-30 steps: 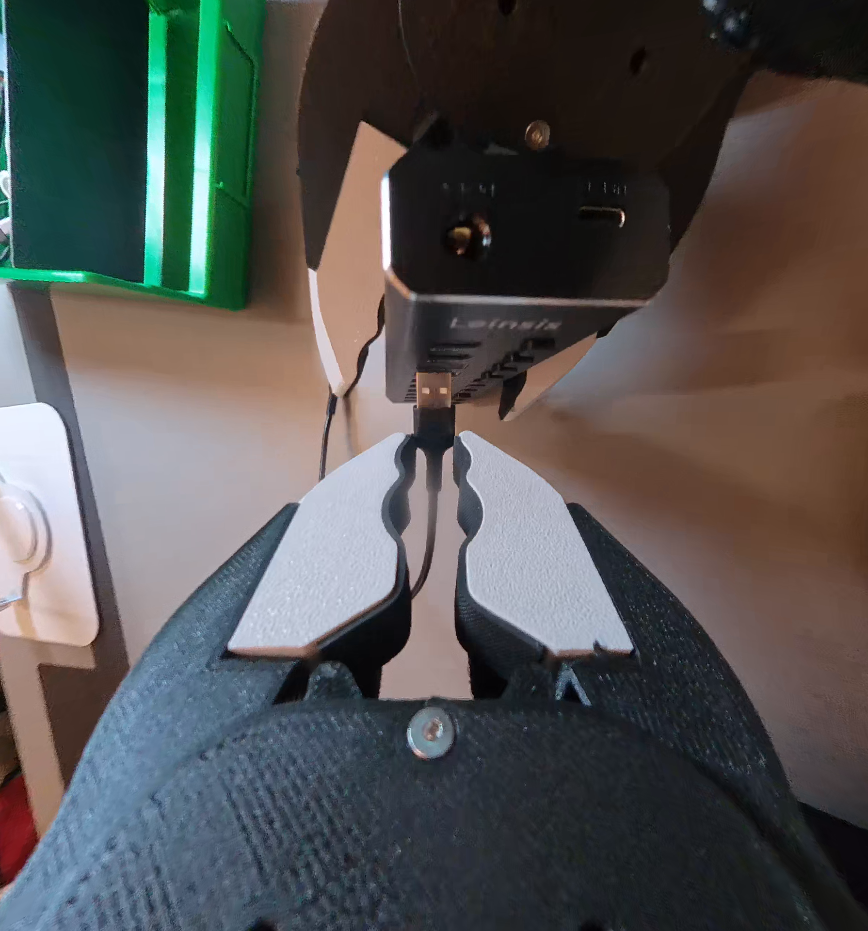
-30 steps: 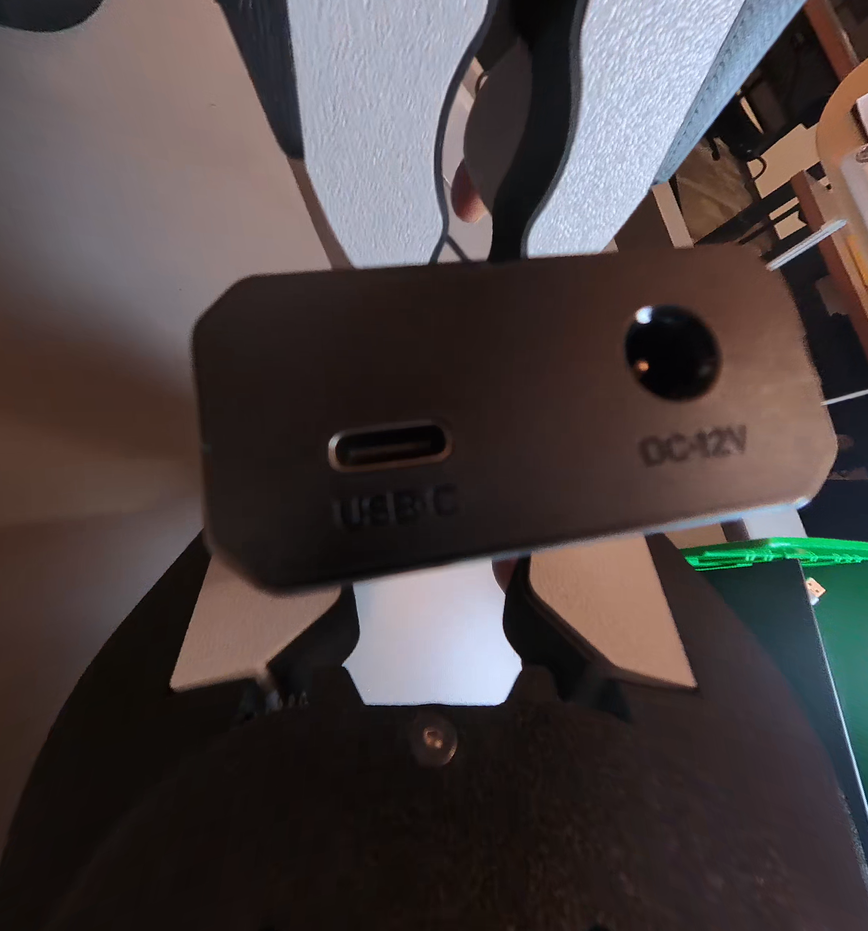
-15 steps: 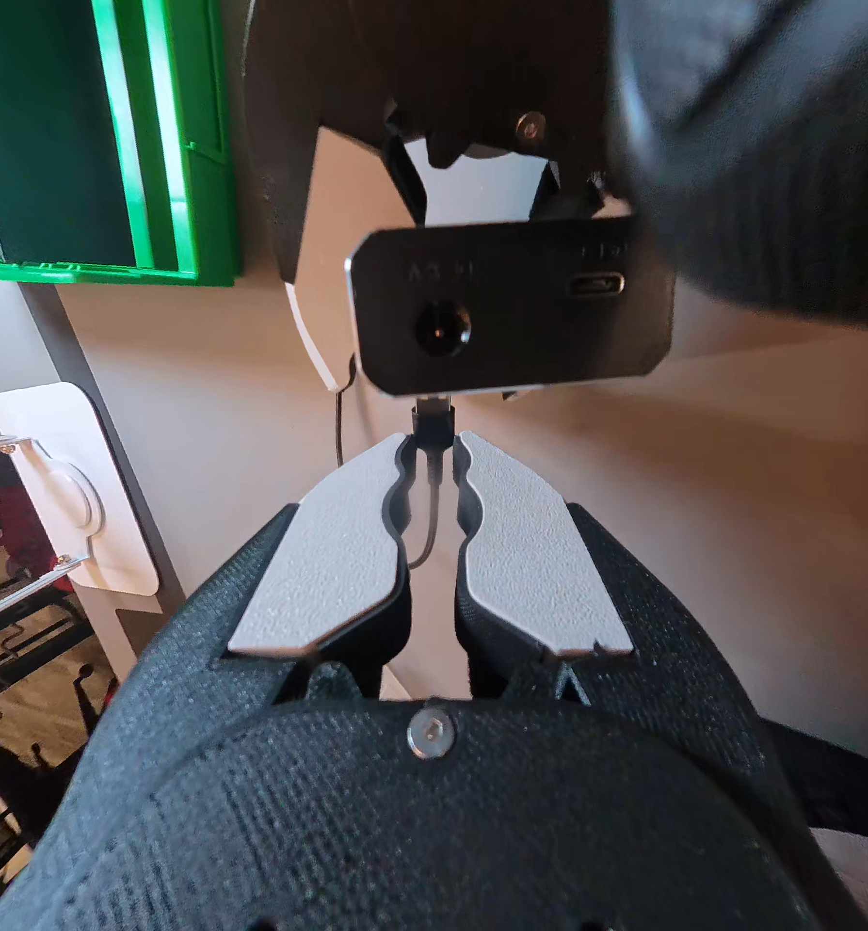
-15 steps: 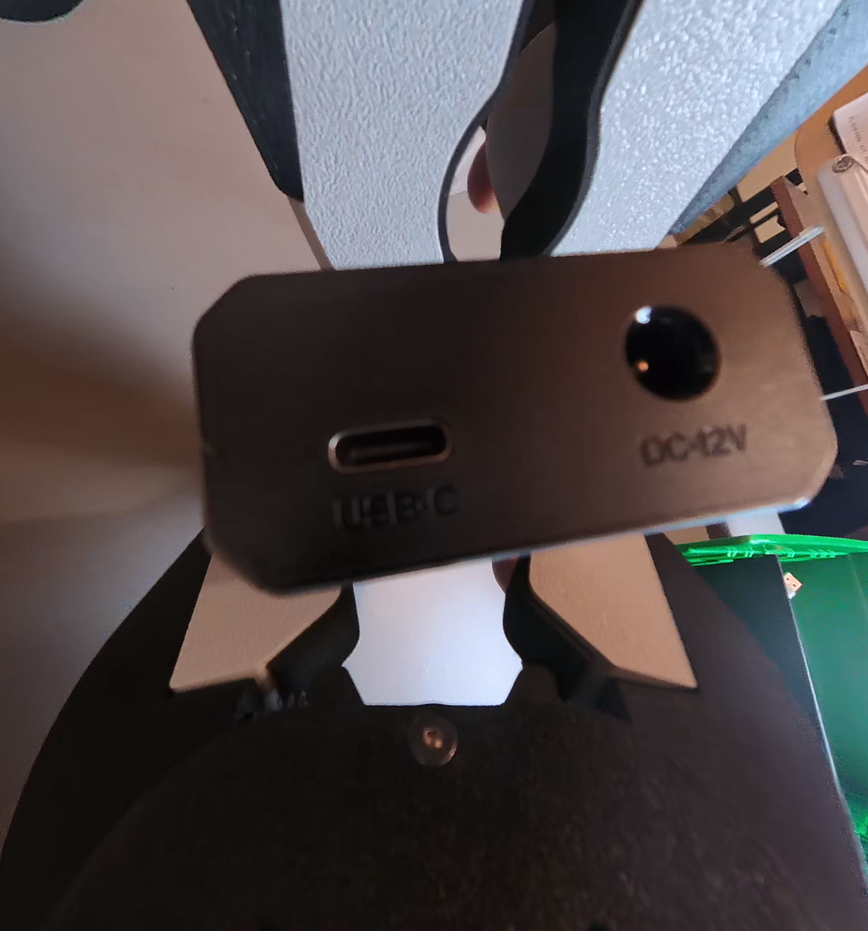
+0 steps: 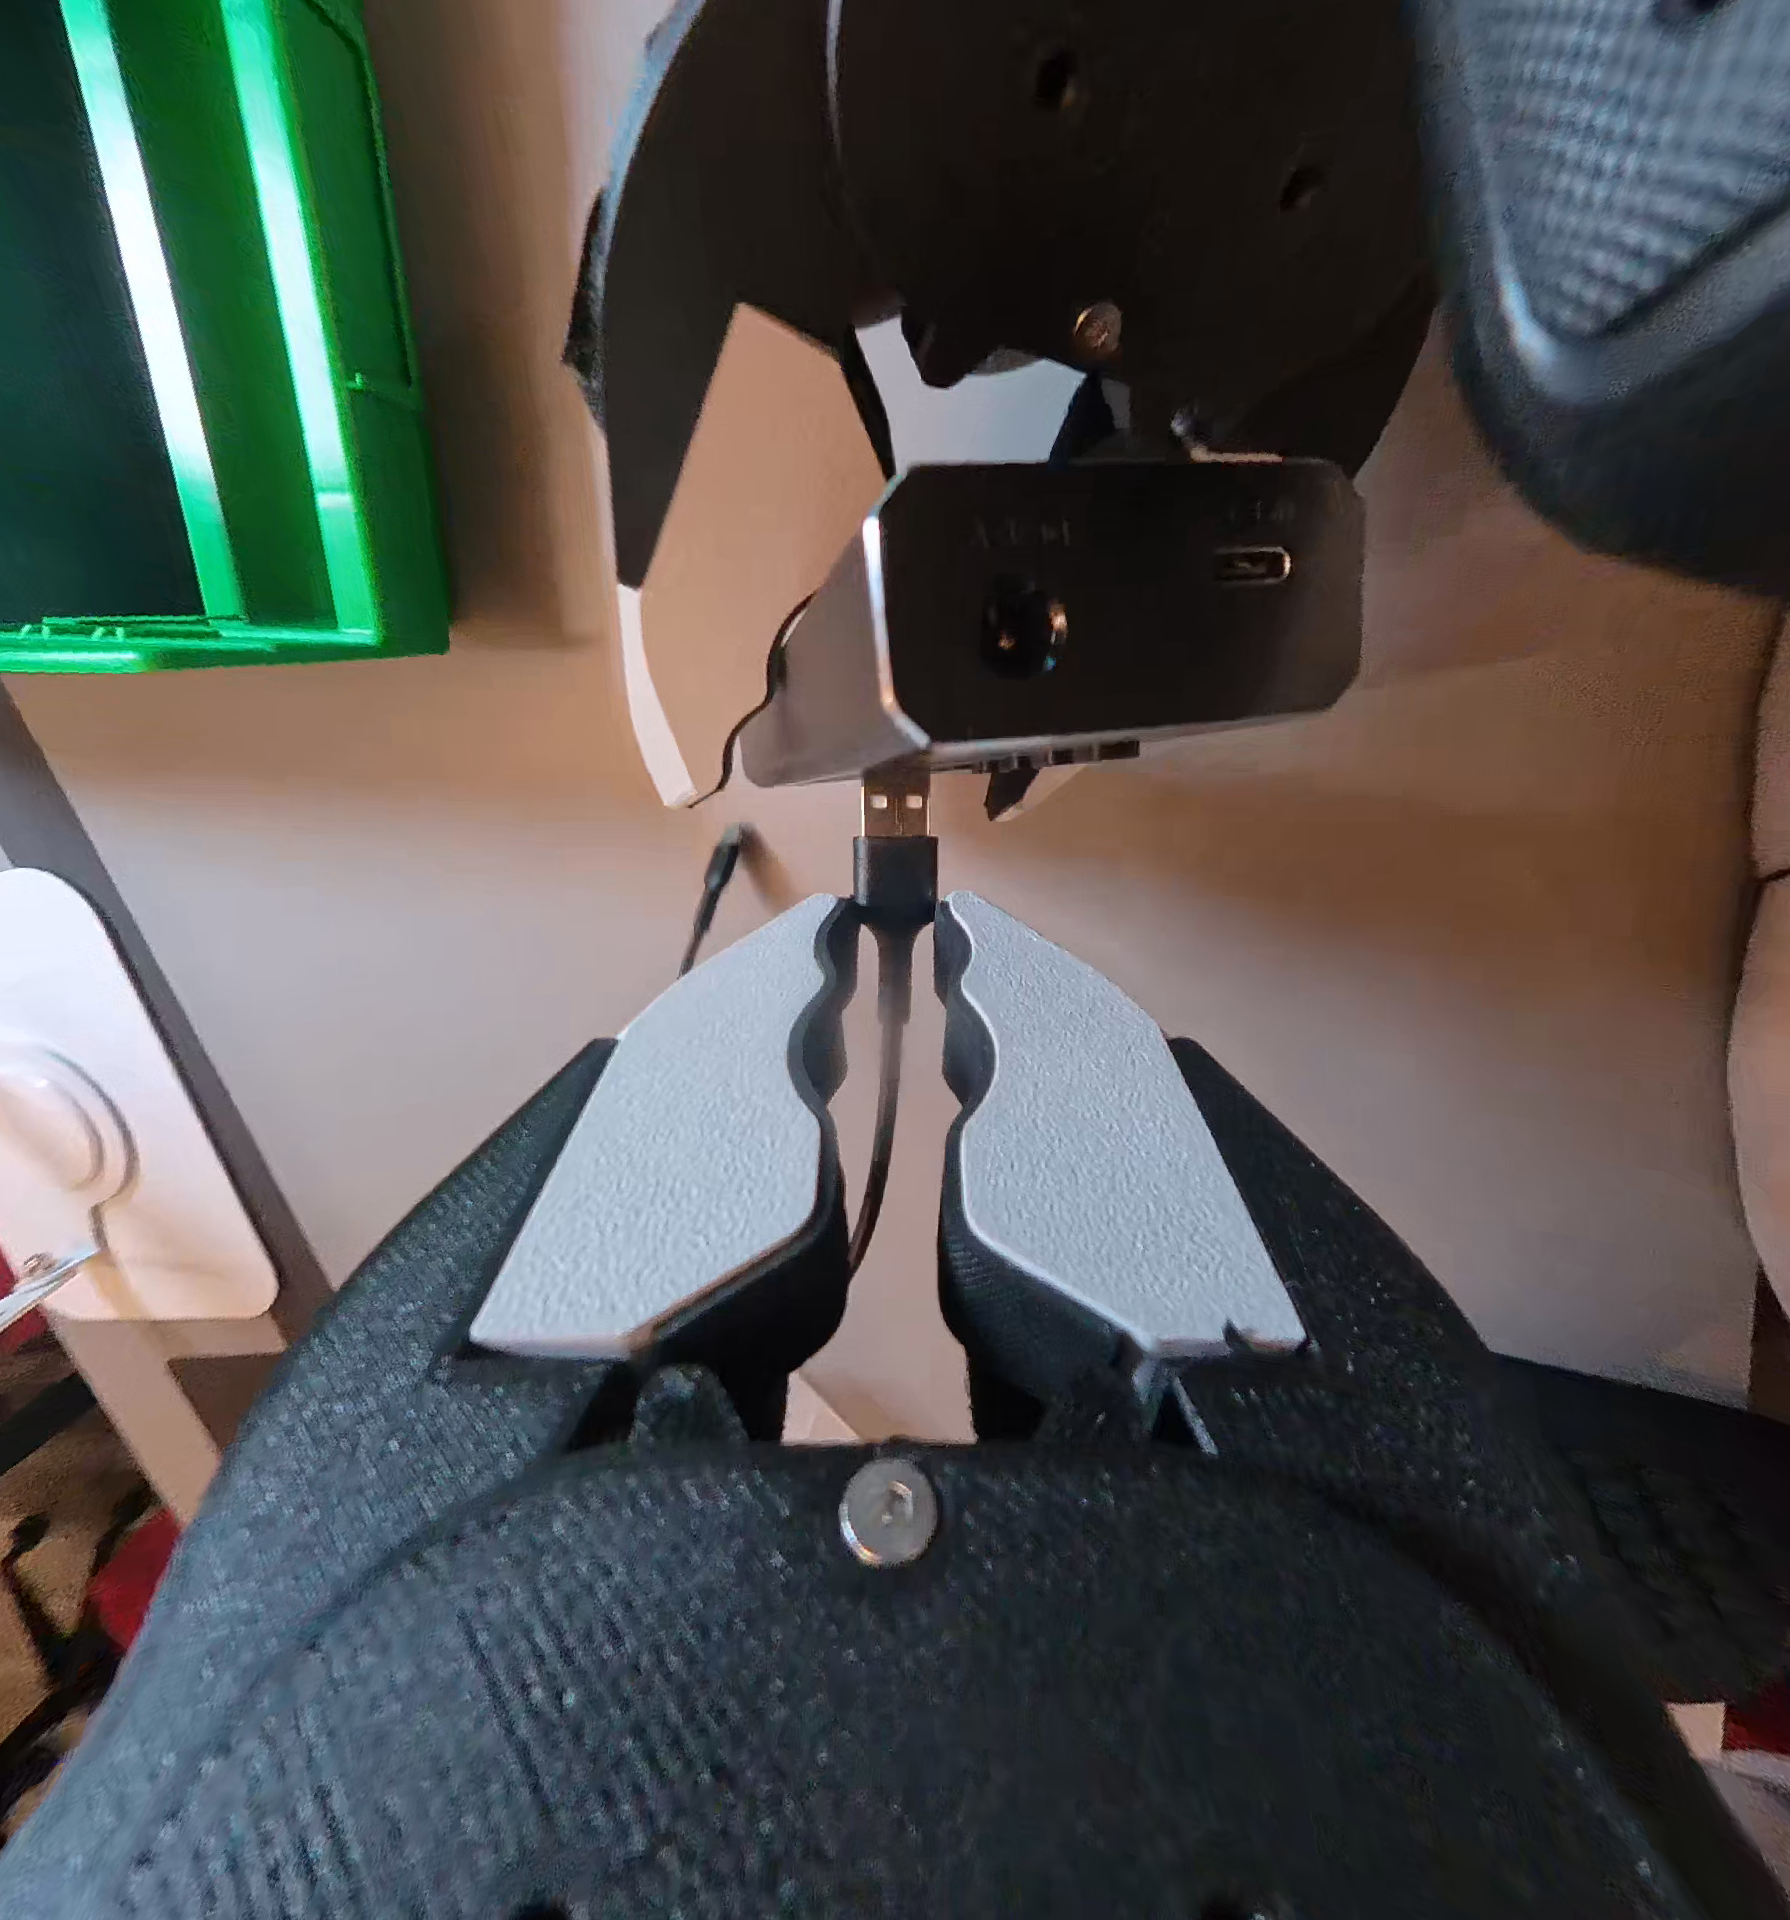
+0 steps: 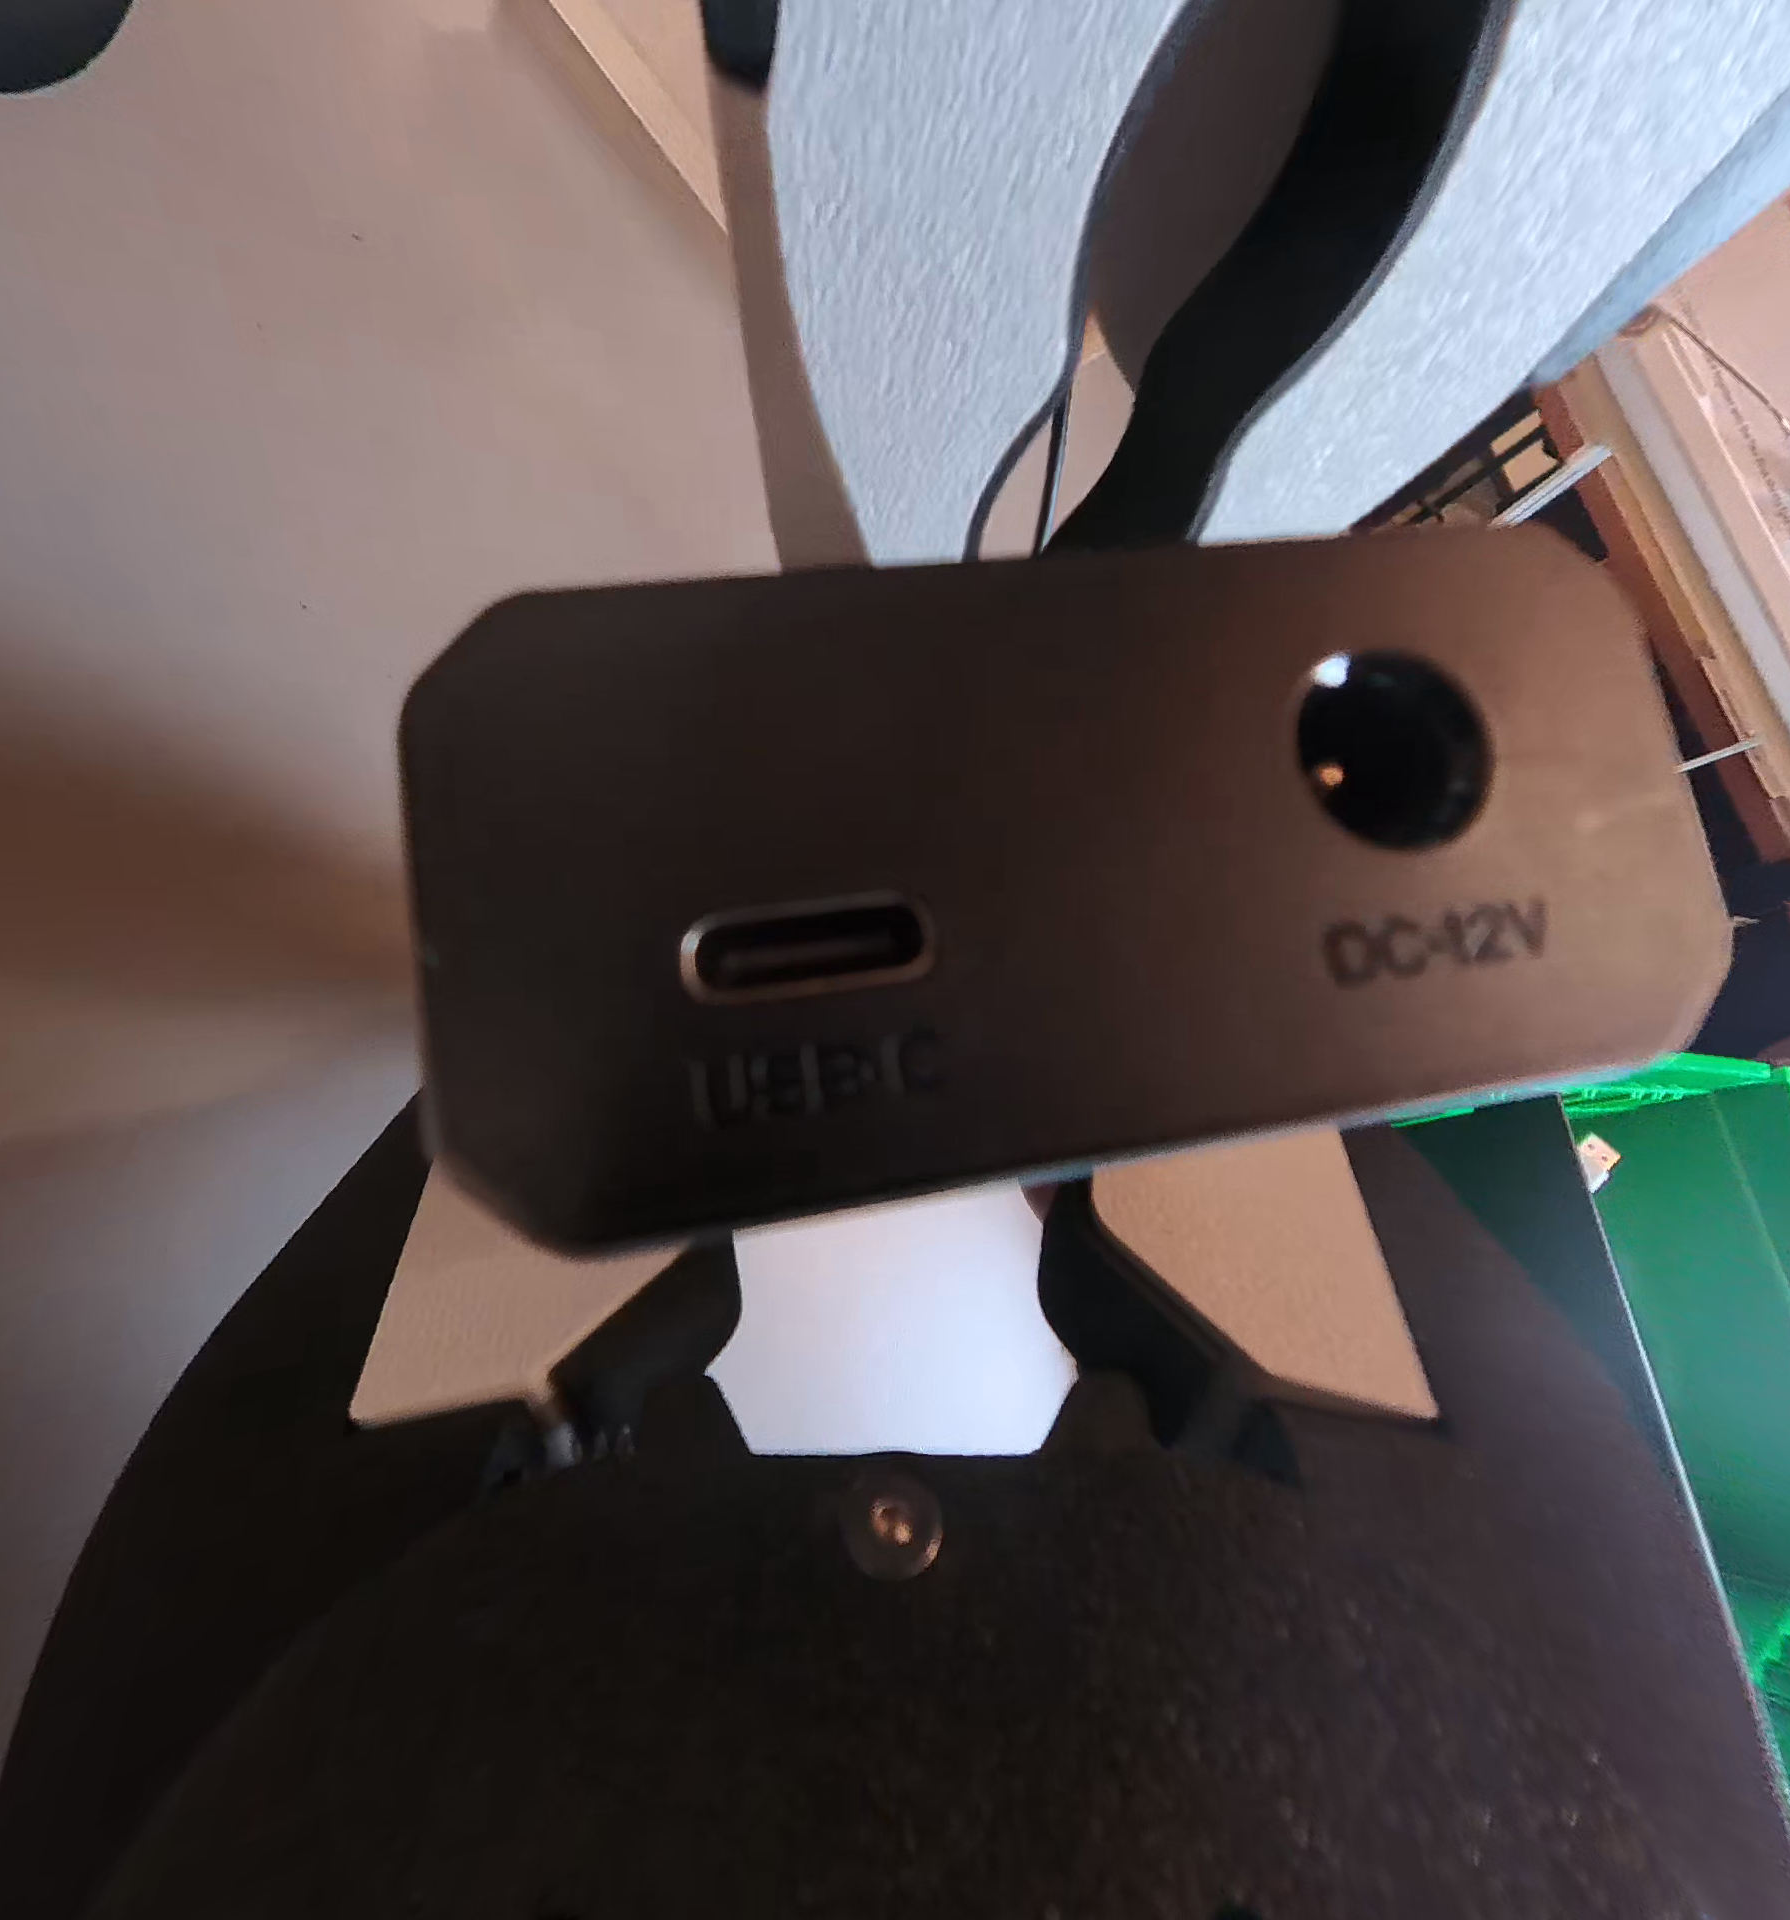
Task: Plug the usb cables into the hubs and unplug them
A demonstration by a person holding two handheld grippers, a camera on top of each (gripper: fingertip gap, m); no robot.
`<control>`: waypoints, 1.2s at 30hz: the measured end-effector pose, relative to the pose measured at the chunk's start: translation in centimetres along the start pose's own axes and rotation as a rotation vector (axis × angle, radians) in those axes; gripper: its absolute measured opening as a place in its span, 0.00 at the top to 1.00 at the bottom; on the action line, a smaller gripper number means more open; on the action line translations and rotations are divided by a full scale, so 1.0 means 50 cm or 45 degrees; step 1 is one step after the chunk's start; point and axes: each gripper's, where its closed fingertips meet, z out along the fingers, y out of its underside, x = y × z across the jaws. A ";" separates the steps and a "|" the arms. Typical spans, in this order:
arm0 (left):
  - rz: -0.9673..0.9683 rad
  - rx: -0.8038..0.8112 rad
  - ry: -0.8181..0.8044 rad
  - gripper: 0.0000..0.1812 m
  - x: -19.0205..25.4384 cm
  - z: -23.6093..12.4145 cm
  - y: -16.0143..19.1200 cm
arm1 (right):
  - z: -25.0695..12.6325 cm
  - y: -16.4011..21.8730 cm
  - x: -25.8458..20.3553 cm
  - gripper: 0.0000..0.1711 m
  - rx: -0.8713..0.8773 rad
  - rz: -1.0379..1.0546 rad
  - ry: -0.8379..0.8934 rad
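The left tongs (image 5: 896, 914) are closed narrowly on the black housing of a USB cable (image 5: 896, 868), with the thin black cord running back between the two grey pads (image 5: 693, 1143) toward the camera. The silver plug tip points away from the camera and sits right at the near lower edge of the hub (image 5: 1109, 603); whether it has entered a port cannot be told from the left wrist view.

The hub is a dark metal block held in the air above the beige worktop (image 5: 1338, 987), gripped by the right tongs (image 5: 839, 795), whose black body fills the far top of the left wrist view. The hub's end face, with a round socket and a small oval socket, is turned toward the left camera.

In the right wrist view the same hub (image 6: 1026, 831) fills the middle, held across the right tongs (image 6: 896, 1164), which are clamped on it from both sides; their tips are hidden behind the block. Beyond it the grey pads of the left tongs (image 6: 932, 312) reach in from the far side, and the black cable (image 6: 1161, 457) runs between them down to the hub's far edge.

A green bin (image 5: 247, 343) stands on the worktop at far left in the left wrist view, and appears at the right (image 6: 1722, 1299) in the right wrist view. A white plate (image 5: 91, 1091) is fixed at the worktop's left edge.
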 end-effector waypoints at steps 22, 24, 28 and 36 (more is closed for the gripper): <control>-0.113 0.505 -0.018 0.92 0.007 -0.036 -0.040 | -0.033 -0.054 -0.023 0.59 0.394 0.386 -0.348; -0.101 0.515 -0.004 0.92 0.011 -0.038 -0.041 | -0.033 -0.055 -0.028 0.59 0.390 0.382 -0.357; -0.078 0.524 -0.009 0.92 0.015 -0.043 -0.045 | -0.036 -0.061 -0.032 0.59 0.423 0.430 -0.394; -0.071 0.520 -0.043 0.92 0.023 -0.036 -0.045 | -0.041 -0.065 -0.038 0.60 0.437 0.451 -0.414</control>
